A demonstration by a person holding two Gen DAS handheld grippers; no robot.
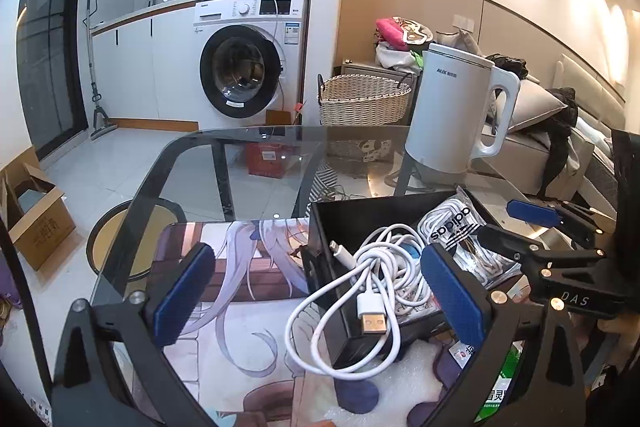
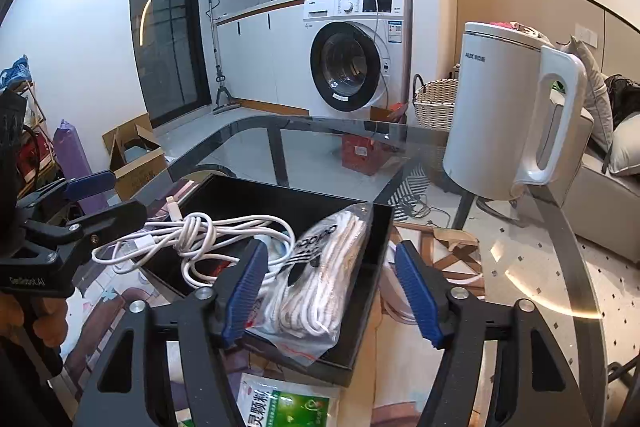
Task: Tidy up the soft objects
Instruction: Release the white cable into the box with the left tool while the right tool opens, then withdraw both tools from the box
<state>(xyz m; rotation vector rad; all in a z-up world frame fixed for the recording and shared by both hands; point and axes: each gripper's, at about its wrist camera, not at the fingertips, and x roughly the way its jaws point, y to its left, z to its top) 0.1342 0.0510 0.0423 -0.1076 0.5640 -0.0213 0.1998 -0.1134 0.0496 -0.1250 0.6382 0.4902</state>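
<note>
Left wrist view puts the white charging cable (image 1: 372, 287) straight ahead of my left gripper (image 1: 320, 301), a loose knotted bundle lying between the two blue pads (image 1: 185, 293) with nothing pinched; those tongs stand spread wide. The bundle straddles the near wall of the black tray (image 1: 338, 223): its Lightning end and most of the coils lie inside, while one long loop and the USB plug (image 1: 374, 319) hang out over the wall onto the printed desk mat (image 1: 236, 311). Its long axis runs roughly from the far inside of the tray toward me, so the dangling loop is the part closest to my left pads.

From the right wrist view, my right gripper (image 2: 332, 293) is also spread, empty, and sits over the near right part of the tray, with the bagged white laces (image 2: 320, 279) lying between and just ahead of its pads. That bag lies slanted inside the tray, resting toward its right wall, long axis running away from me. The cable bundle lies to the left of this gripper, nearer the other one.

I judge the left hand is the better placed for the cable: the move turns on catching the loop outside the wall and lifting it inward. A green sachet (image 2: 288, 407) lies on the mat just below the tray, and a white kettle (image 2: 512, 111) stands well beyond on the glass table (image 2: 532, 267).
</note>
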